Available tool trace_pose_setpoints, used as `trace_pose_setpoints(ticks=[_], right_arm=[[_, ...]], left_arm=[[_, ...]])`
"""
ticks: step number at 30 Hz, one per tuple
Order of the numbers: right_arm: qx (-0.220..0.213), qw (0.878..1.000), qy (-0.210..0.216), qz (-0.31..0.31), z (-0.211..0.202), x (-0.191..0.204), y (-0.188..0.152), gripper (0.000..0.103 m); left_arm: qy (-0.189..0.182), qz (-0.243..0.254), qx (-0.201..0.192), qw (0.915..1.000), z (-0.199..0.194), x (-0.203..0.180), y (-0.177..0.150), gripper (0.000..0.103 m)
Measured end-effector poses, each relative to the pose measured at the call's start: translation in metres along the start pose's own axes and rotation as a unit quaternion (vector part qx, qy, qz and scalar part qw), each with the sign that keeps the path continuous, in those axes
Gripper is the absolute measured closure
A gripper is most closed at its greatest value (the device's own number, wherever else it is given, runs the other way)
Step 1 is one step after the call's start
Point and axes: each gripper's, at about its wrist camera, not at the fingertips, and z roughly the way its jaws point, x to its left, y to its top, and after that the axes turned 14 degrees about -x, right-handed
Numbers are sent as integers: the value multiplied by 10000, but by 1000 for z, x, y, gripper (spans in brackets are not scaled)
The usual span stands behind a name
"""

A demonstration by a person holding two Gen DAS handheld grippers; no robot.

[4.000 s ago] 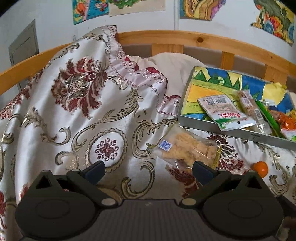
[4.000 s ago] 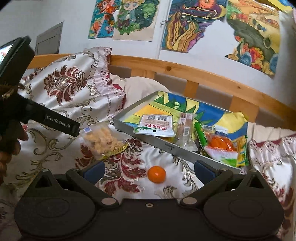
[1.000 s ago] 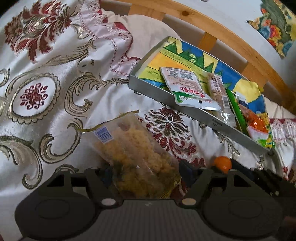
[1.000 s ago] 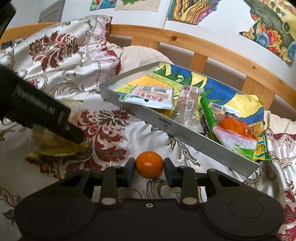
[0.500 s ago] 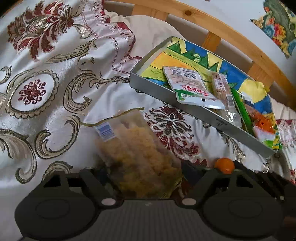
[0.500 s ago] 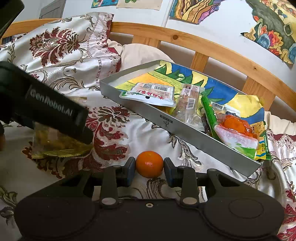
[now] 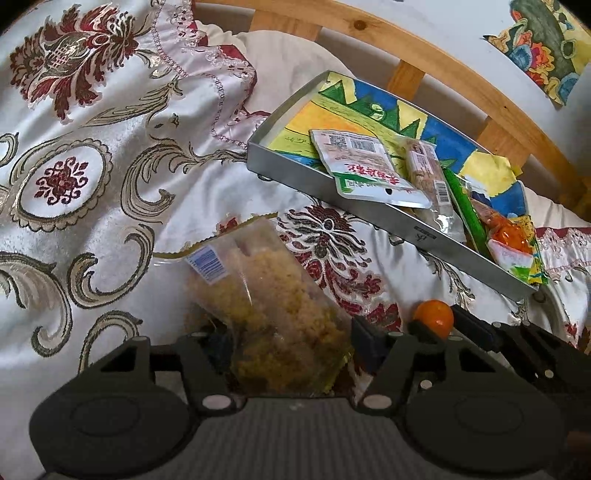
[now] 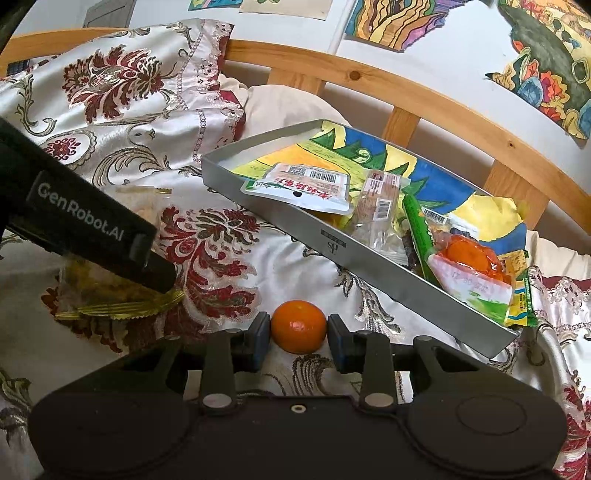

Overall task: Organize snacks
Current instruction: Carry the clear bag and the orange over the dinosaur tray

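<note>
Left tongs point(image 7: 291, 345) are closed around the near end of a clear bag of yellow crumbly snack point(image 7: 269, 302), which is pinched between the two blue pads, with its barcode end pointing toward the far left over the bedspread point(image 7: 110, 184). Right tongs point(image 8: 298, 338) are set around a small orange point(image 8: 299, 325); the pads are seen right up against both sides of it, so it looks gripped, and the fruit is sitting on the bed just near of the tray.

A metal tray point(image 8: 332, 247) is parked on the bed to the far right, lined with a colourful drawing. Inside it, a flat white and green packet point(image 8: 303, 186) is laid toward the left end, a clear-wrapped bar point(image 8: 380, 201) just right of that, then a green stick pack point(image 8: 417, 229) and an orange jelly-looking pouch point(image 8: 469, 266) at the right end. Behind everything, a wooden bed rail point(image 8: 424, 99) is seen, and drawings point(image 8: 402, 22) are stuck on the wall.
</note>
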Motion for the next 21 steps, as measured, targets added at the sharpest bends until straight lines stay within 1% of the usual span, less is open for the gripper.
trace_pose_setpoints(ticks=[4,8,14,18,21], right_arm=[[-11,10000,1,-1,-1,0,0,67],[-33,10000,-3,-59,-2,0,1,68],[-161,9994,-62,-306,-7,2,3,68],[-347,9987,-175,-323,-11,-2,9,68],[-470,9982,-249,-280,-13,-7,13,68]], left_arm=[[-46,39,-9,10000,-3,-1,0,40],[-89,22,-16,10000,-6,1,-1,40],[-188,-139,-59,9997,-7,4,0,40],[-430,-203,-234,9986,-10,3,3,40],[-642,-467,-294,9964,-8,3,7,40]])
